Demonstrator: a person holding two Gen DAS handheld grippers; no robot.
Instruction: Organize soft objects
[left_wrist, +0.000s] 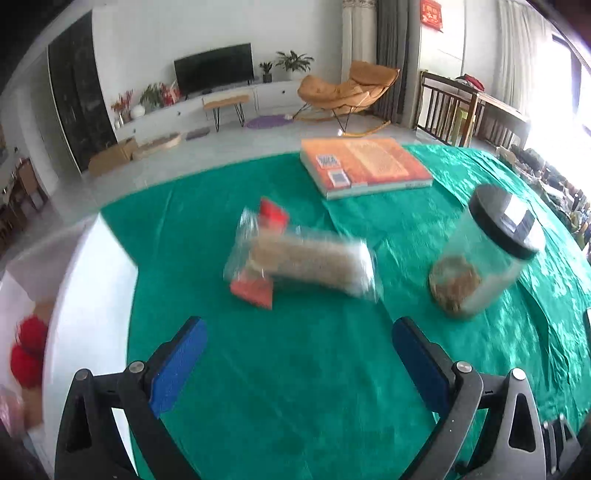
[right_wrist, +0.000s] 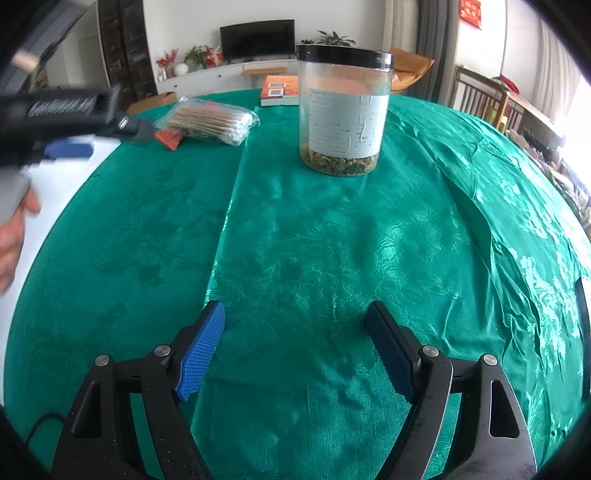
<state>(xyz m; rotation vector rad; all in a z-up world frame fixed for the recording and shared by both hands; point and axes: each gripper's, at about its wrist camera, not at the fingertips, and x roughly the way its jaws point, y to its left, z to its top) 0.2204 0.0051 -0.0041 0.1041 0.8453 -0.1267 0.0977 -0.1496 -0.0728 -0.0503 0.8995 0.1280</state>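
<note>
A clear plastic bag of cotton swabs with red corners (left_wrist: 299, 264) lies on the green tablecloth (left_wrist: 295, 369); it also shows in the right wrist view (right_wrist: 210, 123) at the far left. My left gripper (left_wrist: 297, 326) is open and empty, a short way in front of the bag. It shows blurred in the right wrist view (right_wrist: 70, 122), left of the bag. My right gripper (right_wrist: 295, 314) is open and empty over bare cloth, well short of the bag.
A clear jar with a black lid (left_wrist: 484, 254) (right_wrist: 343, 110) holds dried bits and stands right of the bag. An orange book (left_wrist: 364, 166) (right_wrist: 279, 90) lies at the far edge. The white table edge (left_wrist: 88, 295) is at left. Red balls (left_wrist: 27, 350) sit lower left.
</note>
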